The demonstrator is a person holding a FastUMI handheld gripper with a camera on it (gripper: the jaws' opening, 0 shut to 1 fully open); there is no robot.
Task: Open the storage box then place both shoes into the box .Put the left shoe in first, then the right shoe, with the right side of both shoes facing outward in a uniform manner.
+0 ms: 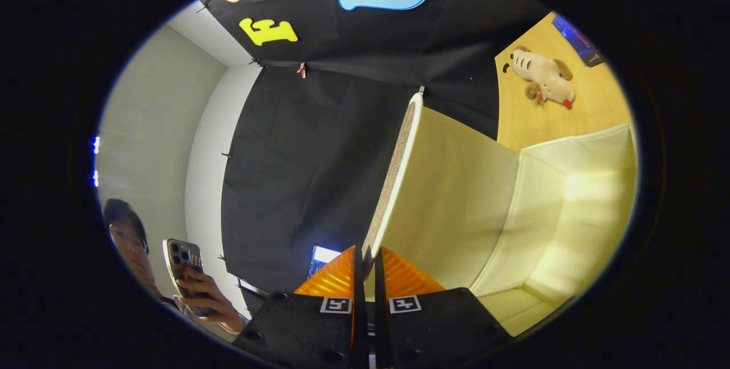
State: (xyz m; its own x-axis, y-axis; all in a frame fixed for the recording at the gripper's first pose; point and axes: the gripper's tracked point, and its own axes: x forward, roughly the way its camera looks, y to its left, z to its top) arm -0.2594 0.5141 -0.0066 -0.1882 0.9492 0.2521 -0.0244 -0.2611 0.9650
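Note:
The storage box (pixel 576 209) has cream fabric walls, and I look into its empty inside beyond the fingers. Its lid (pixel 450 186) is swung up, with a cream inner face and a woven outer face. My gripper (pixel 365 258) is shut on the lid's rim, which runs straight out from between the two fingers.
A plush dog toy (pixel 544 77) lies on the wooden table (pixel 530 121) beyond the box, with a dark blue flat object (pixel 577 39) further off. A person holding up a phone (pixel 183 263) stands on the other side of the fingers, by a white wall (pixel 154 124).

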